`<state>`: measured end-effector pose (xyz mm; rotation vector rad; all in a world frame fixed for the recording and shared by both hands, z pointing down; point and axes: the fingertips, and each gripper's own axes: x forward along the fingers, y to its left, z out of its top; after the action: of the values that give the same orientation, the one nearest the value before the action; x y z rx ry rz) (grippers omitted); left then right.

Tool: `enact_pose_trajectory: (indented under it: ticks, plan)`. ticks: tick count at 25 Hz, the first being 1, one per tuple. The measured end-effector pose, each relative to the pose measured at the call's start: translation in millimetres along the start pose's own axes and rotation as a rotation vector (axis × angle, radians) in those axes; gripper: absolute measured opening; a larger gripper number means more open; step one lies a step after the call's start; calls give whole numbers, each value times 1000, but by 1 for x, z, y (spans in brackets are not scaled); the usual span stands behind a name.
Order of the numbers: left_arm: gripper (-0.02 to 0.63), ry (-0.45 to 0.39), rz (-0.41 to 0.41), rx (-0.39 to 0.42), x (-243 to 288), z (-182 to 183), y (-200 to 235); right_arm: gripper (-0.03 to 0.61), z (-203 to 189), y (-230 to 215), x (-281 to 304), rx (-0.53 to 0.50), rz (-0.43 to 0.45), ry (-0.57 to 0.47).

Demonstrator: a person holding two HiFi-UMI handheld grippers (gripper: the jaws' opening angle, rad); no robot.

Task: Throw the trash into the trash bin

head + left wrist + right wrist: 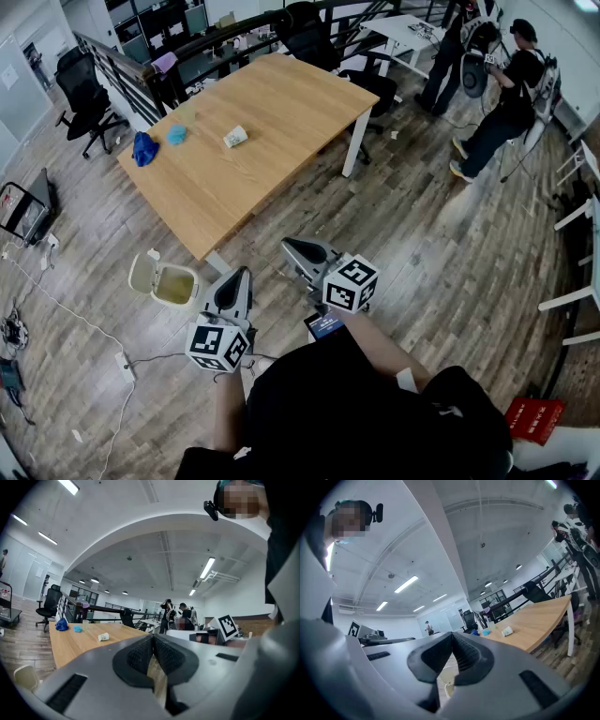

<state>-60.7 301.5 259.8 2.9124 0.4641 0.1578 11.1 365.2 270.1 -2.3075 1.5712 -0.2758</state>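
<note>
On the wooden table (281, 103) lie three bits of trash: a crumpled white cup (235, 137), a light blue wad (176, 135) and a dark blue wad (142, 148). The beige trash bin (173, 284) stands on the floor by the table's near corner with its lid up. My left gripper (242, 273) hovers just right of the bin, shut and empty. My right gripper (289, 244) is held level near the table's front edge, shut and empty too. In the left gripper view the jaws (153, 639) meet, with the cup (103, 637) far beyond. The right gripper view shows closed jaws (452, 637).
Black office chairs (89, 89) stand at the left and behind the table (309, 37). Two people (506, 94) stand at the far right by white desks. A railing (141, 75) runs behind the table. Cables (56, 309) trail over the floor at left.
</note>
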Motion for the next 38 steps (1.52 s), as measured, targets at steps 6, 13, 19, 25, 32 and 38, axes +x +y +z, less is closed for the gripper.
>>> enact_pose_trajectory:
  ticks: [6, 13, 19, 25, 32, 38]
  plan:
    - [8, -15, -24, 31, 43, 5, -28, -2, 18, -49, -24, 25, -22, -27]
    - [8, 16, 32, 109, 64, 1, -38, -3, 23, -107, -31, 51, -25, -29]
    - [8, 17, 123, 90, 64, 3, -3, -3, 17, -124, -8, 62, -2, -13]
    - [8, -3, 76, 62, 100, -4, 24, -2, 4, -152, 19, -4, -44, 58]
    - [8, -122, -29, -26, 163, 18, 95, -2, 33, -196, 88, -51, -60, 66]
    - [8, -152, -64, -78, 206, 52, 164, -2, 75, -223, 165, -76, -67, 49]
